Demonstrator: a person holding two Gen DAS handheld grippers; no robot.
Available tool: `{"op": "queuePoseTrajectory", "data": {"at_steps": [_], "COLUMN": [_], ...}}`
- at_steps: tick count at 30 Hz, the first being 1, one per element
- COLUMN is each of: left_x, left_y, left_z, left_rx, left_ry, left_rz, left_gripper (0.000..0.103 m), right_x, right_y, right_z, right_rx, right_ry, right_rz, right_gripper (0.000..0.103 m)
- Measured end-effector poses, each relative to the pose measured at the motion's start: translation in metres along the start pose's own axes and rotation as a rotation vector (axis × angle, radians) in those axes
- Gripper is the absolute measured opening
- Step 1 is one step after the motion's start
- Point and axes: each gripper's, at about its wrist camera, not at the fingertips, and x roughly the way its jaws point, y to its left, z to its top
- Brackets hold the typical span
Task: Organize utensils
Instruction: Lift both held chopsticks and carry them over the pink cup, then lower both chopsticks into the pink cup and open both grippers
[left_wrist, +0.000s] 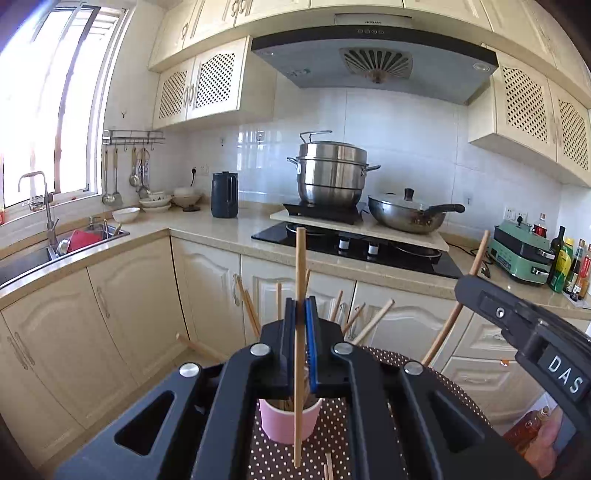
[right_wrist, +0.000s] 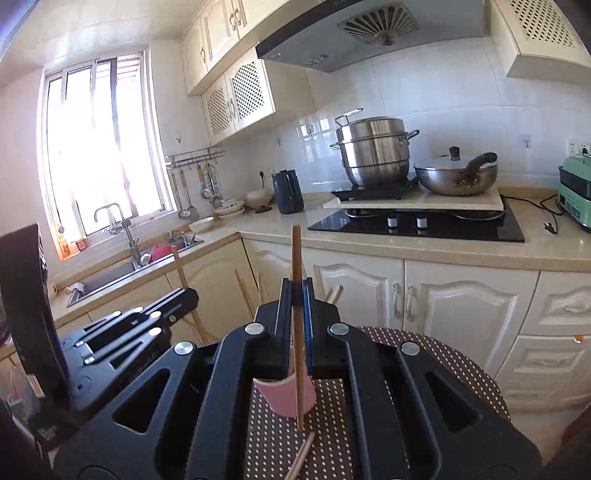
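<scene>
Cream cabinets line a sunlit kitchen, with a stone counter (left_wrist: 221, 230) running from the sink (left_wrist: 33, 258) at nine o'clock past a black hob (left_wrist: 354, 247) to a green appliance (left_wrist: 521, 258) at three o'clock. On a board over the hob stand a steel steamer pot (left_wrist: 332, 173) and a lidded wok (left_wrist: 410, 214); a dark kettle (left_wrist: 224, 194) sits at eleven o'clock of them.

Close below both cameras lies a round worktop (right_wrist: 443, 354) under a brown dotted cloth. On it stands a pink cup (left_wrist: 288, 421), upright in the left view, with many wooden chopsticks (left_wrist: 373, 321) fanning out of it behind the claws.

The left claw (left_wrist: 300, 317) is pinched narrow on one pale chopstick (left_wrist: 300, 266), held upright; its lower end hangs in front of the cup toward six o'clock, over the cloth. The right claw (right_wrist: 296, 295) is likewise closed narrow on a darker chopstick (right_wrist: 296, 258), also upright, its lower end crossing the cup's face and reaching near the cloth. A loose pair of chopsticks (right_wrist: 301, 458) lies on the cloth at six o'clock of the cup in the right view.

Each claw shows in the other's camera: the right one at four o'clock in the left view, the left one at nine o'clock in the right view.
</scene>
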Motion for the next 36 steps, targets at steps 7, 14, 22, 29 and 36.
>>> {"op": "queuePoseTrajectory", "data": {"at_steps": [7, 14, 22, 29, 36], "left_x": [0.013, 0.027, 0.063, 0.070, 0.057], "left_y": [-0.006, 0.000, 0.011, 0.022, 0.040], "left_z": [0.023, 0.032, 0.002, -0.035, -0.049], "left_rx": [0.024, 0.019, 0.012, 0.040, 0.015], "left_ry": [-0.059, -0.147, -0.068, -0.015, 0.040], "left_rz": [0.041, 0.069, 0.075, 0.096, 0.103], "left_gripper": [0.006, 0.006, 0.006, 0.007, 0.018], "right_x": [0.025, 0.051, 0.093, 0.108, 0.087], "right_y": [0.008, 0.012, 0.004, -0.003, -0.007], "right_z": [0.025, 0.028, -0.005, -0.040, -0.054], "right_rx": [-0.017, -0.042, -0.028, -0.007, -0.013], "right_ry": [-0.028, -0.035, 0.087, 0.255, 0.298], "right_rz": [0.024, 0.041, 0.058, 0.084, 0.033], "right_gripper": [0.006, 0.006, 0.006, 0.007, 0.043]}}
